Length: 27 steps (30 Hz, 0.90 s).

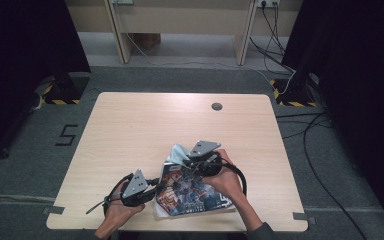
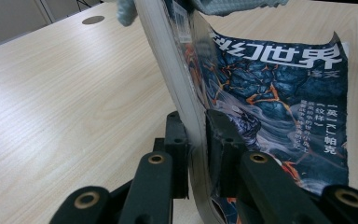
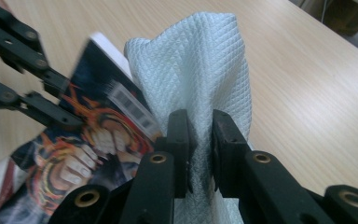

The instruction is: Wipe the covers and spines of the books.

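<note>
A magazine (image 1: pixel 192 195) with a dark, orange-streaked cover lies near the table's front edge, its left part lifted. My left gripper (image 1: pixel 149 192) is shut on that raised edge. In the left gripper view the jaws (image 2: pixel 196 140) pinch the bent stack of pages of the magazine (image 2: pixel 279 93). My right gripper (image 1: pixel 196 165) sits over the magazine's far end, shut on a pale waffle-textured cloth (image 1: pixel 176 152). In the right gripper view the cloth (image 3: pixel 200 60) stands up between the closed jaws of the gripper (image 3: pixel 201 140), beside the magazine (image 3: pixel 88 154) and the left gripper (image 3: pixel 63 100).
The light wooden table (image 1: pixel 155 120) has a round cable hole (image 1: pixel 217 106) near its far edge. Cables (image 1: pixel 310 145) run across the grey floor to the right. A desk frame (image 1: pixel 180 25) stands beyond the table.
</note>
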Motion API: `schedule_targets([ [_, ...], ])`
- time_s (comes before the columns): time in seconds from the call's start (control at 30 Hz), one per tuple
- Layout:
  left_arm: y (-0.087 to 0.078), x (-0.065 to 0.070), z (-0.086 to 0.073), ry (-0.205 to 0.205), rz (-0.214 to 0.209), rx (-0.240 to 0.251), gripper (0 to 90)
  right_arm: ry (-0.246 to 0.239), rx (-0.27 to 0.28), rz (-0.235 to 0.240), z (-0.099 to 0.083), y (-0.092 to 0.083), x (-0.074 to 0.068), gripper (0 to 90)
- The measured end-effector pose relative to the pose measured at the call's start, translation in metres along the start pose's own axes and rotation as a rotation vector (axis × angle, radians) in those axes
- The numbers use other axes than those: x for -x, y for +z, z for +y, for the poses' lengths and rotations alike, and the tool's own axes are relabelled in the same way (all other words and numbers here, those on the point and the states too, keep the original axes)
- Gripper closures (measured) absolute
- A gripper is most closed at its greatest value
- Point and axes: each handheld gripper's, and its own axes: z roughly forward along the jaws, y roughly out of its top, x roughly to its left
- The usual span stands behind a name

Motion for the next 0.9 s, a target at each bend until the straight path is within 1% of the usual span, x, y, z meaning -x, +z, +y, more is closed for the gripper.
schedule_targets([
  [0.2, -0.001, 0.002, 0.001, 0.016, 0.003, -0.001, 79.5, -0.038, 0.036, 0.017, 0.010, -0.003, -0.013, 79.5],
  [0.23, 0.000, 0.002, 0.001, 0.018, 0.005, 0.001, 79.4, -0.040, 0.036, 0.016, 0.012, -0.003, -0.016, 79.5],
  [0.3, 0.000, 0.002, 0.001, 0.017, 0.004, 0.001, 79.4, -0.061, 0.044, 0.021, 0.016, -0.003, -0.020, 79.4],
  [0.33, 0.000, 0.002, 0.001, 0.015, 0.004, 0.001, 79.4, -0.062, 0.044, 0.024, 0.017, -0.003, -0.022, 79.4],
  [0.4, 0.000, 0.002, 0.001, 0.013, 0.003, 0.000, 79.4, -0.076, 0.048, 0.023, 0.019, -0.002, -0.024, 79.4],
  [0.5, 0.000, 0.002, 0.001, 0.016, 0.005, 0.001, 79.4, -0.079, 0.050, 0.025, 0.020, -0.003, -0.026, 79.4],
  [0.57, 0.000, 0.002, 0.001, 0.023, 0.005, 0.002, 79.4, -0.086, 0.053, 0.024, 0.020, -0.003, -0.025, 79.5],
  [0.63, 0.000, 0.002, 0.002, 0.024, 0.004, 0.004, 79.4, -0.080, 0.048, 0.027, 0.019, -0.004, -0.022, 79.5],
  [0.67, 0.000, 0.002, 0.002, 0.024, 0.004, 0.004, 79.4, -0.077, 0.043, 0.020, 0.018, -0.003, -0.020, 79.5],
  [0.7, 0.000, 0.002, 0.002, 0.024, 0.004, 0.002, 79.3, -0.069, 0.035, 0.016, 0.016, -0.003, -0.018, 79.5],
  [0.77, 0.000, 0.002, 0.001, 0.023, 0.004, -0.001, 79.1, -0.027, 0.020, 0.016, 0.010, -0.001, -0.008, 79.5],
  [0.8, 0.000, 0.002, 0.001, 0.023, 0.004, -0.001, 79.0, -0.028, 0.017, 0.015, 0.008, -0.001, -0.005, 79.5],
  [0.9, 0.000, 0.002, 0.001, 0.021, 0.005, -0.001, 78.7, 0.007, -0.002, 0.010, 0.001, 0.000, 0.005, 79.5],
])
